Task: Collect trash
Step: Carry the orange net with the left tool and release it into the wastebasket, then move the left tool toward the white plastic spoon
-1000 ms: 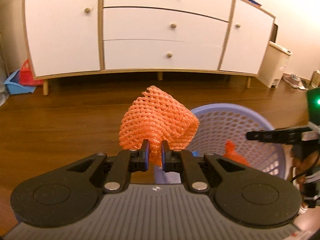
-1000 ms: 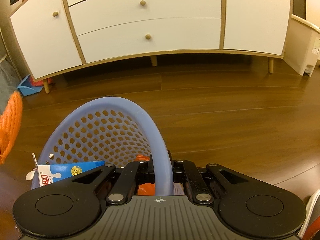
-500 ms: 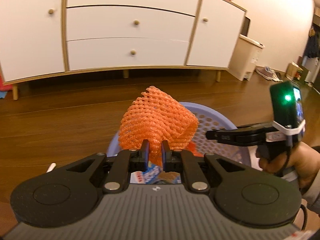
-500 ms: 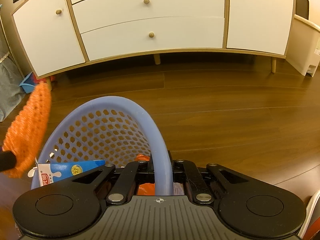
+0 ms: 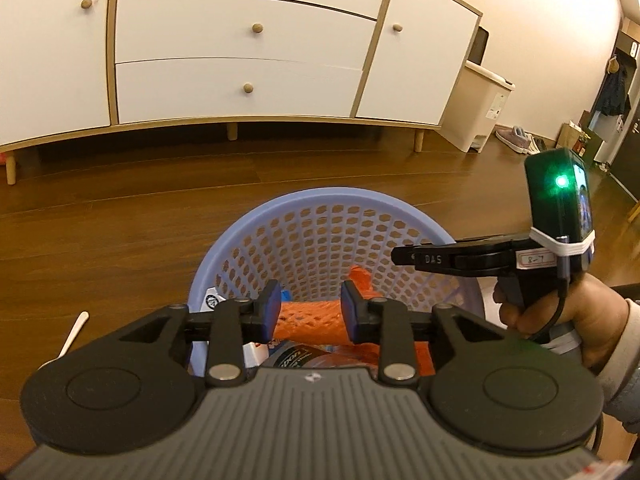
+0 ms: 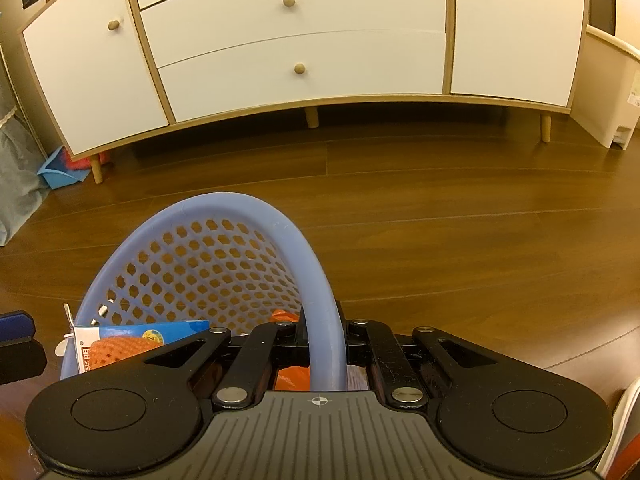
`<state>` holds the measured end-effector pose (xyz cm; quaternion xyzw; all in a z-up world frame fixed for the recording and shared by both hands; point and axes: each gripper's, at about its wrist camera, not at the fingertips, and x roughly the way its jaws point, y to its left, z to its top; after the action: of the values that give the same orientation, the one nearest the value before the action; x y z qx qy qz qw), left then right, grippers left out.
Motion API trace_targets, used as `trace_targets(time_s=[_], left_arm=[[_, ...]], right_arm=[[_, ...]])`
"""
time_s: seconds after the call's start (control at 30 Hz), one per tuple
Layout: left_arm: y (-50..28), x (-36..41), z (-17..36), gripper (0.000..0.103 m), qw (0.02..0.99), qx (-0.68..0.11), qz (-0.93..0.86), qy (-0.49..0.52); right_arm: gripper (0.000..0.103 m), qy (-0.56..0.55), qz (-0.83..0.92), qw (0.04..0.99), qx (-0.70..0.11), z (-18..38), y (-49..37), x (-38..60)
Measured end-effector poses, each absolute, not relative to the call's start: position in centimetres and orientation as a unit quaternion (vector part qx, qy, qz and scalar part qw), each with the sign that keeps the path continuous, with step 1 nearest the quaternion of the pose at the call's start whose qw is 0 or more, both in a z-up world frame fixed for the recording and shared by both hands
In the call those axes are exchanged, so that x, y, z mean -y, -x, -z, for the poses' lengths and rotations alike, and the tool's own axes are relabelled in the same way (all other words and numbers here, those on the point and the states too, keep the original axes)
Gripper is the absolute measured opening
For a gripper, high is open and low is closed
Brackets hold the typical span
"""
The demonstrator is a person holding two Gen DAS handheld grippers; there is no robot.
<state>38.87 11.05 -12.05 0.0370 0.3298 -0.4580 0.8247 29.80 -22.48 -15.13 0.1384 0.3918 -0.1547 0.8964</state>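
Dropped orange foam net [image 5: 308, 320] in basket [image 5: 256, 216] below spread left tongs [image 5: 308, 311], right tongs [image 6: 326, 340] clamping rim.

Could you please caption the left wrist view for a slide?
Left gripper open above the basket, orange foam net inside.

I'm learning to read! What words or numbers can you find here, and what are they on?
"DAS": on the right tool's black finger.
White tag on that tool: handwriting, too small to read.
Blue and white carton in the purple basket: print too blurred.
Dark wrapper in the basket: blurred.
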Motion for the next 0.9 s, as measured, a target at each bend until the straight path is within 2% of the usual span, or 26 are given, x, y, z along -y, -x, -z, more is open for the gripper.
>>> trace_targets(time_s=[0.9], left_arm=[[-42.4, -18.2, 13.7, 0.029, 0.864, -0.358, 0.354, -0.007]], right_arm=[[0.003, -0.129, 0.179, 0.888, -0.403, 15.0, -30.5, 22.4]])
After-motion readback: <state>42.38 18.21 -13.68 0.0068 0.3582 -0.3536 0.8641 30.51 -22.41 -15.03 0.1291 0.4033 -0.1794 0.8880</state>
